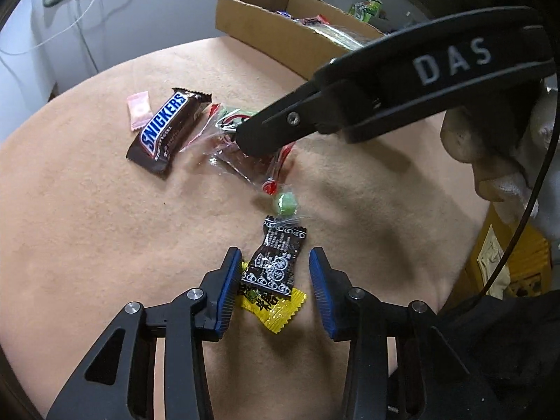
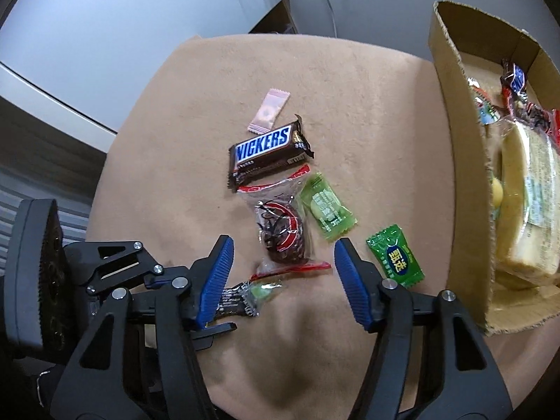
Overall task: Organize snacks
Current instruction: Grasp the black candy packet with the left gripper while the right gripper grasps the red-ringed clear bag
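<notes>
Snacks lie on a tan cloth. My left gripper is open, its blue pads either side of a black printed candy that lies on a yellow candy. My right gripper is open just above a clear red-edged packet of dark fruit; it reaches in from the right in the left wrist view. A Snickers bar, a pink candy, a small green candy and two green packets lie around.
A cardboard box holding several snacks stands at the right of the cloth; it also shows at the back in the left wrist view. The cloth's edge drops off to a grey floor at left. A yellow object sits below at right.
</notes>
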The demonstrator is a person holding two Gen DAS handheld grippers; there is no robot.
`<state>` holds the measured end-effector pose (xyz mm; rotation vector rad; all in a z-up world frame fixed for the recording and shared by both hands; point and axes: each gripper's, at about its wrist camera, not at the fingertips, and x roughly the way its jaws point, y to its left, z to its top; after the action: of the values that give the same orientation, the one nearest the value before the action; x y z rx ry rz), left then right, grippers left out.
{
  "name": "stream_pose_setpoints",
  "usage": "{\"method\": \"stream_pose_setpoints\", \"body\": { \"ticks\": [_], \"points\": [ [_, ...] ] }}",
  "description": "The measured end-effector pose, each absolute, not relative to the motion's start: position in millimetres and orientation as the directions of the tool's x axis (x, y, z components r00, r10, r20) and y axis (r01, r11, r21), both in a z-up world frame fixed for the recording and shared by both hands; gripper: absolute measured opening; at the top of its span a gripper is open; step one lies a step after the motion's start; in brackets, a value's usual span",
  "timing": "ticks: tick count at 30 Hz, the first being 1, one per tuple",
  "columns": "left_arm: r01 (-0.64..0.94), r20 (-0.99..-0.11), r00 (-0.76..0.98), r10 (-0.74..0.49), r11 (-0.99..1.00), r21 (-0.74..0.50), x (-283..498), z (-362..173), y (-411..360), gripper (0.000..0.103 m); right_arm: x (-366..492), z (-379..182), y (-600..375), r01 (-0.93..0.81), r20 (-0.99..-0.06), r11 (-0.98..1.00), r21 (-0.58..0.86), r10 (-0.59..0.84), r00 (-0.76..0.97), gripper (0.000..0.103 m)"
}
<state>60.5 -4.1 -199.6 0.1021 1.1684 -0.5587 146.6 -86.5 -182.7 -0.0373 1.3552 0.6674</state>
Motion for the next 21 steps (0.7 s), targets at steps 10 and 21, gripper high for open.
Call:
{"method": "stream_pose_setpoints", "body": {
  "ticks": [10,21],
  "points": [
    [0.495,-0.89,0.304,-0.34,0.855,-0.157,58.3,-201.1,-10.0,0.031,154.3,-192.2,-78.7,-0.467,-0.917,0.818,0.335,0.398,0.04,0.053],
    [0.518,-0.882,0.354,-0.311,0.85,-0.092,44.9,-200.9,-24.3,0.025,154.0,-195.7,-70.5,-0.477,-0.912,0.808,0.346,0.41,0.033,0.034]
  ]
}}
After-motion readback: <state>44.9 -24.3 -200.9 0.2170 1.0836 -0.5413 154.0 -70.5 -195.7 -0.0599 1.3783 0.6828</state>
